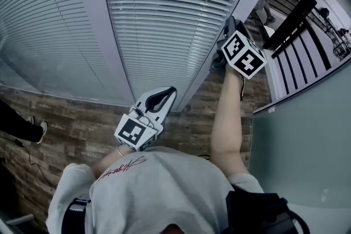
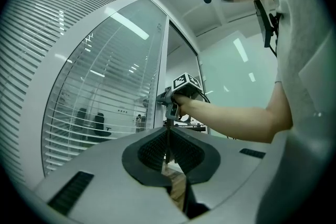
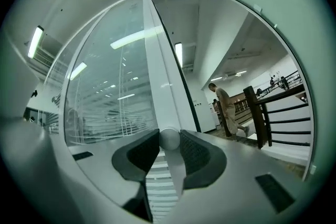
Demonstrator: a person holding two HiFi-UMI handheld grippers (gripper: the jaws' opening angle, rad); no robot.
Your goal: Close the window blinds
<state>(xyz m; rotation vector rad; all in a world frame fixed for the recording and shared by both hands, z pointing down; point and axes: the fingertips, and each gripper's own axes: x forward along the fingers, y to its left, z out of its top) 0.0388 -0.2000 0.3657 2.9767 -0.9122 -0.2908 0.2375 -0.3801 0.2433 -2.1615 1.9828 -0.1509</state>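
blinds [image 1: 164, 13] and a white frame post [image 1: 192, 68] wall off the front; a dark railing [image 1: 290, 24] and frosted panel [image 1: 301, 145] crowd the right. the wooden floor [image 1: 77, 118] below lies open. a round knob [image 3: 169, 140] fills the gap between the fingers [image 3: 144, 153] of the right gripper [image 3: 169, 134].

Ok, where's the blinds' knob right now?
Right gripper view, low centre: the round knob sits at the white frame post, pinched by the right gripper, with the blinds just left.

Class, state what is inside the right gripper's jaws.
A round white knob, pinched by the right gripper, against the window frame. Its attachment is hidden behind the jaws.
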